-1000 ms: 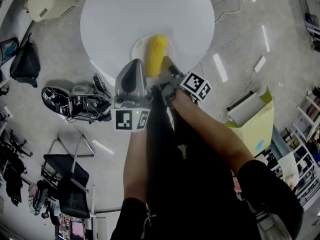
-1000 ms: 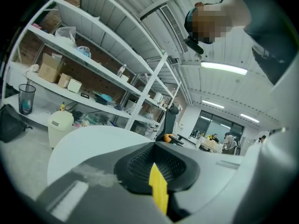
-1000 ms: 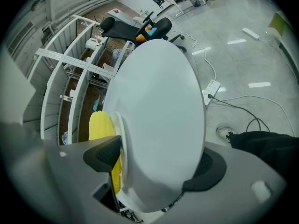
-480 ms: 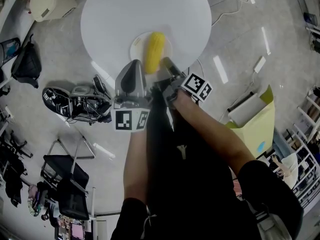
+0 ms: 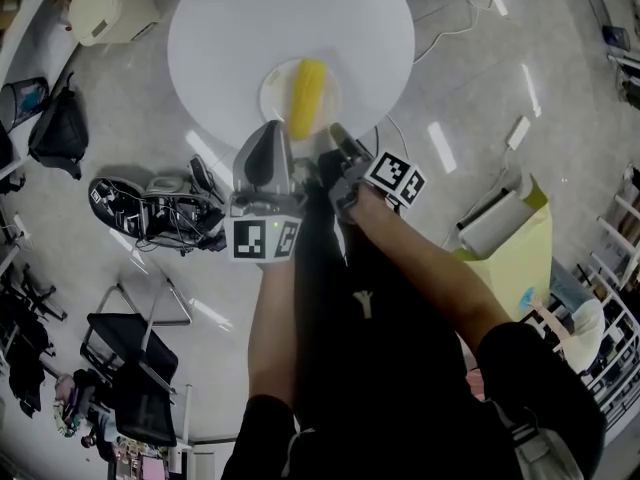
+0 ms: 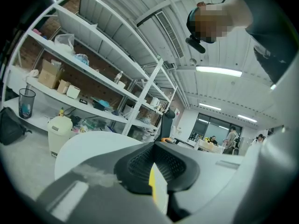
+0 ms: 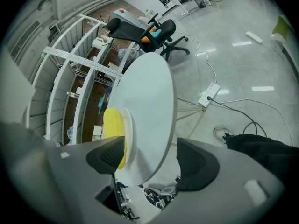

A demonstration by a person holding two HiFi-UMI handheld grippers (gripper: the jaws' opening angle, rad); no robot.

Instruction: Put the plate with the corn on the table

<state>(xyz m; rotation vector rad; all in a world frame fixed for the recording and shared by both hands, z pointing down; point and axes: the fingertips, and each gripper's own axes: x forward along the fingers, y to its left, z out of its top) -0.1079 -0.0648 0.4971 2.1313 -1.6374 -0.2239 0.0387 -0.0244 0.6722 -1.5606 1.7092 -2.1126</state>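
Near the table's (image 5: 240, 28) nearest edge rests the plate (image 5: 273, 86) with the corn (image 5: 307, 96), apparently delivered. The right gripper (image 7: 147, 160) stands off its rim, jaws spread but just narrowing on nothing. The left gripper (image 6: 156, 171), seemingly unneeded, is pressed together.

A white bin (image 5: 110, 10) and a black bag (image 5: 55, 128) sit on the grey floor (image 5: 480, 78) at left, a white power strip (image 5: 518, 130) lies at right

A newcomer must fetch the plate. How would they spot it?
Look for the round white table on the grey floor. Near its edge closest to the person sits a white plate; it alone holds a yellow corn cob.
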